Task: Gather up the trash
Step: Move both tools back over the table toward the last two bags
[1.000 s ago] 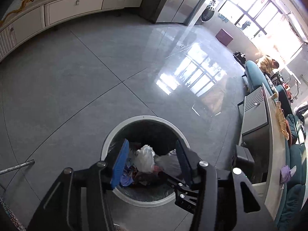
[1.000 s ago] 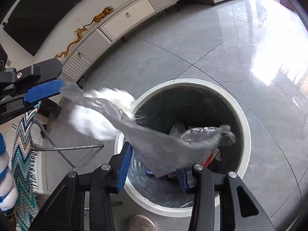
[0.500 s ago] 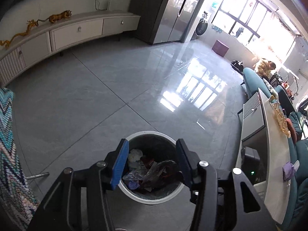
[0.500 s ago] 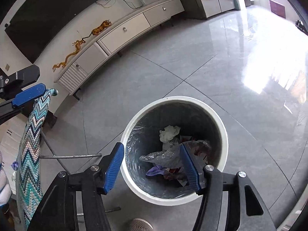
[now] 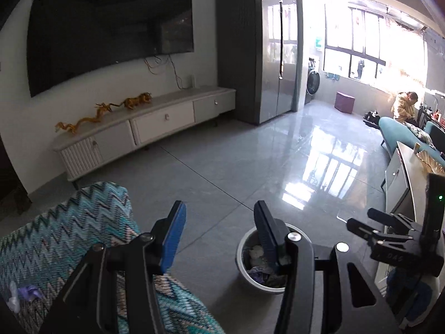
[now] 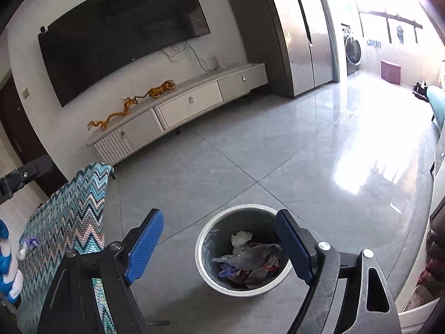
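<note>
Trash (image 6: 244, 258) sits in the bin (image 6: 203, 264) w/ both grippers empty, right gripper (image 6: 219, 247) just spread wide, left gripper (image 5: 219, 236) half-spread, so next probably grab that purple scrap (image 6: 30, 242) on the zigzag cloth (image 6: 69, 217), blurry tho.

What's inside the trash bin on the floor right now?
The trash bin holds a crumpled white tissue, a clear plastic bag and purple and red scraps. Anything beneath that pile is covered.

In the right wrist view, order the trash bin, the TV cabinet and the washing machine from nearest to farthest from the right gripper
1. Trash bin: just beyond the right gripper, on the floor.
2. TV cabinet: against the wall, upper left.
3. Washing machine: far upper right, by the windows.
</note>
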### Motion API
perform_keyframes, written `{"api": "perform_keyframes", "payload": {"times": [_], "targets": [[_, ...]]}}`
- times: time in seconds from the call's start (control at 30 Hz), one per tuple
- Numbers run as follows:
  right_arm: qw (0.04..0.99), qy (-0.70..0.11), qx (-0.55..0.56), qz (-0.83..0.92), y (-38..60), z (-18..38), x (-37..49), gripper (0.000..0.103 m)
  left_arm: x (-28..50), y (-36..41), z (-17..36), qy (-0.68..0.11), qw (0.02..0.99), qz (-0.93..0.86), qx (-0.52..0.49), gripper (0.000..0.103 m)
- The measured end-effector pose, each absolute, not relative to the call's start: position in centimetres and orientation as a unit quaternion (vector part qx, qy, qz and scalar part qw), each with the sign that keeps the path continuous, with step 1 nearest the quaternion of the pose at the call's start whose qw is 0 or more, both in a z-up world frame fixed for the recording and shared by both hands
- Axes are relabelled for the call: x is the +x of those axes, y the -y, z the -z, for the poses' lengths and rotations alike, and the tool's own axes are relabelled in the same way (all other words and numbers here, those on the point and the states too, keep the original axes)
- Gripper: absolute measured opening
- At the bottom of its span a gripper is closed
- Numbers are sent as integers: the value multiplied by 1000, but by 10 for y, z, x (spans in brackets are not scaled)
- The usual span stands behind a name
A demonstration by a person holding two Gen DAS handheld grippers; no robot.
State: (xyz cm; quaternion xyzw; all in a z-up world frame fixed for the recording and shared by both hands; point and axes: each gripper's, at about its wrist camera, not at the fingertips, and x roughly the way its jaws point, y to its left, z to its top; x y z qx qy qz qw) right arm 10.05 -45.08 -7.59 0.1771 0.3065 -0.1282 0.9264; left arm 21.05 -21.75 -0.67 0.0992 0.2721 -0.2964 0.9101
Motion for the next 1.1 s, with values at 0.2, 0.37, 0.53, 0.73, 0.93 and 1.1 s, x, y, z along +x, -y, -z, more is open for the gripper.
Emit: {"api": "perform_keyframes", "payload": {"times": [0.2,0.37,0.53,0.73,0.93,1.1], "targets": [[945,-253,159,132,417,25,77,97,188,128,-28,-213,949,221,75,51],[956,-228,136,123,382,-4,69,103,167,61,-46,-165,971,161,57,62],[964,-219,109,106,346,-21,69,103,143,10,-52,-136,982,125,46,71],[971,-213,78,75,298,-38,76,103,122,-38,-56,-113,989,93,31,77],[978,-198,53,50,255,-55,84,103,115,-76,-52,-110,991,75,19,82],[979,-194,44,34,233,-59,92,103,111,-100,-48,-111,992,63,7,82]]}}
